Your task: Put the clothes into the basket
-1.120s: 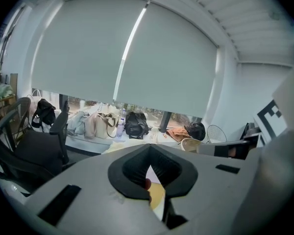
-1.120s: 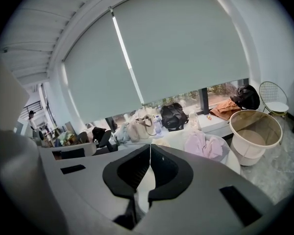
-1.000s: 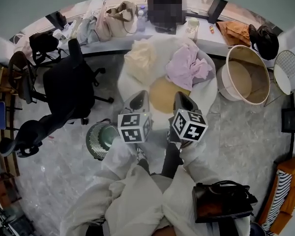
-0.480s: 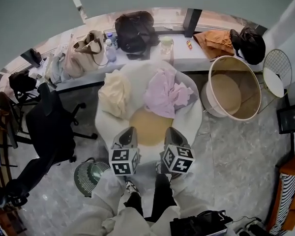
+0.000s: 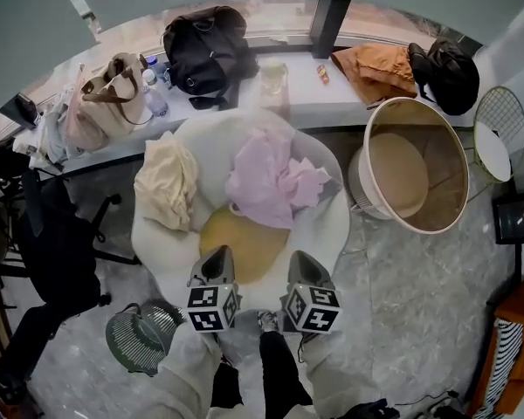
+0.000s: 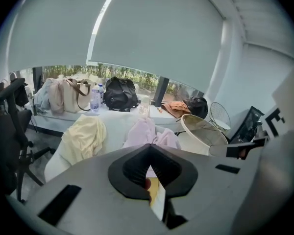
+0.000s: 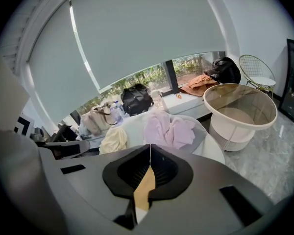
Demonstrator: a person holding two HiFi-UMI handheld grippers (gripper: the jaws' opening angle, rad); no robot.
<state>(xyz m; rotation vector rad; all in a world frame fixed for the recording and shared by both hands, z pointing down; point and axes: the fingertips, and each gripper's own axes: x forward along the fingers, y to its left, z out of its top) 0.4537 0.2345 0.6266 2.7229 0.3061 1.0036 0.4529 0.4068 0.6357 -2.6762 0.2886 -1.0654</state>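
Ok, both tools clenched and empty. Left gripper (image 5: 217,258) and right gripper (image 5: 299,262) sit side by side at lower centre of the head view, tips aimed up-frame at the chair (image 5: 332,225). Each gripper view shows its jaws meeting at the tip with no cloth between them, only a thin wedge of background below the contact line

Clothes are not in the basket yet:
- pink clothes (image 5: 266,180) heaped on the chair, centre frame
- cream clothes (image 5: 168,183) draped over the chair's left edge
- yellow cushion (image 5: 237,244) lies on the seat, between the pink heap and the grippers

Neither gripper touches cloth; both are short of the chair's near rim

Basket (image 5: 441,160) stands on the floor at right of frame, just beside the chair; can't tell if they touch. Its mouth is open and its tan bottom shows

Sill along the top: tan bag (image 5: 105,99) and black bag (image 5: 201,51) upper left, orange cloth (image 5: 371,64) upper right. Wire stool (image 5: 498,133) at far right, fan (image 5: 140,337) on the floor lower left
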